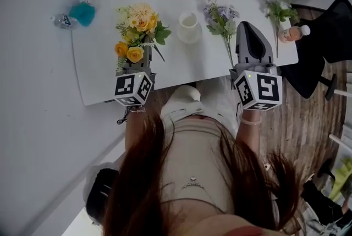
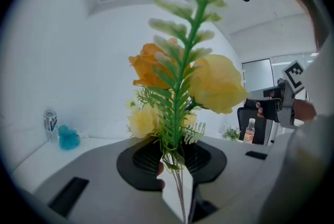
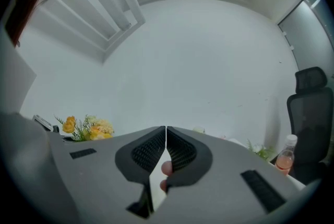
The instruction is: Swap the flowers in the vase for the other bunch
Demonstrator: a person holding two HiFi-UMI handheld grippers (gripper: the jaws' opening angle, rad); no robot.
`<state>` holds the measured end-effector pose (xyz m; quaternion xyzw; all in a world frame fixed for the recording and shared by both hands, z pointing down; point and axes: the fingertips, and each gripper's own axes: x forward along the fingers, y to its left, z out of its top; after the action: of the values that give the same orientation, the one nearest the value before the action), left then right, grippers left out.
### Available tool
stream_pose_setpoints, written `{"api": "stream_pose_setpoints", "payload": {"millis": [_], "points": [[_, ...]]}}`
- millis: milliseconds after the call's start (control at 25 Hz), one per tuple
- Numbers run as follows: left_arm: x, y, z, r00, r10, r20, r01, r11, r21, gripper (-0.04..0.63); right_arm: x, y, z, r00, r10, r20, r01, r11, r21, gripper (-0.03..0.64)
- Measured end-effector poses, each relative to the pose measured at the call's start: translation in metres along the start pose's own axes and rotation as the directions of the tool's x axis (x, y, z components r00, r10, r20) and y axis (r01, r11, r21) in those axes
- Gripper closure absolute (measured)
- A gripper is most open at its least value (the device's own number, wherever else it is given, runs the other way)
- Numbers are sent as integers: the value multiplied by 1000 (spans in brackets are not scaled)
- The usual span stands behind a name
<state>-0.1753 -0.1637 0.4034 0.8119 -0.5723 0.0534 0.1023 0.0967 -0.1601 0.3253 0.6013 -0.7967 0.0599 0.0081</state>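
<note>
My left gripper (image 1: 135, 66) is shut on the stems of a yellow and orange flower bunch (image 1: 138, 31), held over the table's left part, left of the white vase (image 1: 188, 27). In the left gripper view the bunch (image 2: 182, 92) rises from between the jaws of the left gripper (image 2: 176, 168), a green fern sprig in front. The vase stands mid-table with nothing showing in it. A purple bunch (image 1: 221, 19) lies on the table to the vase's right. My right gripper (image 1: 250, 30) hovers just right of that bunch. In its own view the right gripper (image 3: 166, 137) is shut with nothing between the jaws.
On the white table (image 1: 104, 72) a teal object (image 1: 83, 12) and a small water bottle (image 1: 61, 21) sit at the far left. A green-white sprig (image 1: 278, 11) and a pink drink bottle (image 1: 291, 33) are at the right end. A black office chair (image 1: 330, 37) stands beyond.
</note>
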Motion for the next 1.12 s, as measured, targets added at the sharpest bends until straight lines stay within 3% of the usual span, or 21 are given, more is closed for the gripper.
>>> {"api": "stream_pose_setpoints", "payload": {"millis": [360, 640, 1120], "points": [[19, 13, -37, 994, -5, -109, 3, 1000, -20, 506, 11, -3, -6, 999, -7, -31, 7, 1000, -18, 588], [38, 29, -64, 984, 2, -179, -17, 997, -81, 505, 27, -3, -9, 999, 7, -52, -9, 999, -35, 589], [66, 32, -109, 949, -50, -311, 6, 990, -143, 500, 46, -2, -16, 996, 29, -86, -33, 999, -34, 589]]}}
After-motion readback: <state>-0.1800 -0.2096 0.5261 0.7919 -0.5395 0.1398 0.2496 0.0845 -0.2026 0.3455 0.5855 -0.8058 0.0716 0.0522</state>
